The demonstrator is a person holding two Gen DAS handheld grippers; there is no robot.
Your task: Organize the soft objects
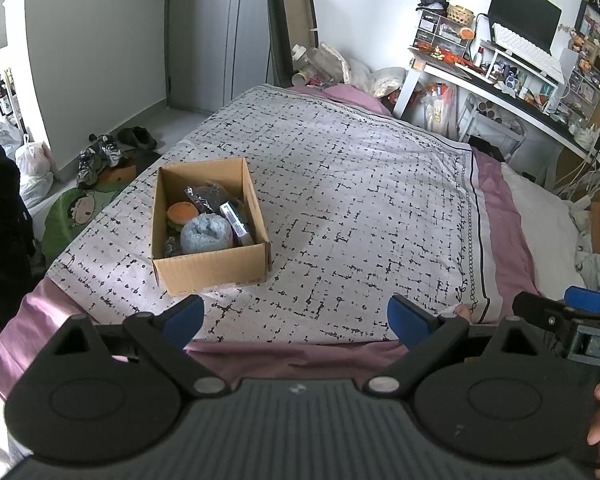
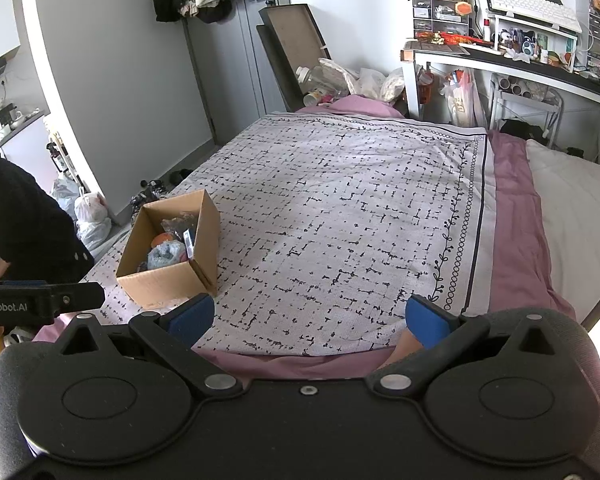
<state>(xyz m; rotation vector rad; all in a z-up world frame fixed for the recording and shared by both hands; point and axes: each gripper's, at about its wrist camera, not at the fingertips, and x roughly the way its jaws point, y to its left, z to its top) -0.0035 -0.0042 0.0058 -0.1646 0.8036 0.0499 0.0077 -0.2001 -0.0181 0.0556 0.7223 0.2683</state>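
Left gripper (image 1: 296,316) is standing with jaws wide apart, gripping nothing. Right gripper (image 2: 310,318) is likewise gaping wide and carrying nothing. Both are hovering over the near edge of the patterned blanket (image 1: 360,200). The cardboard box (image 1: 210,268) is sitting on the blanket ahead-left, holding a burger plush (image 1: 183,213) and blue-grey soft roll (image 1: 206,234).

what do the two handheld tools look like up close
Both match: the left tool and right tool have black bodies, round black hubs, angled black linkage arms with silver pivot pins, and blue fingertip pads. The left tool's side carries white lettering.
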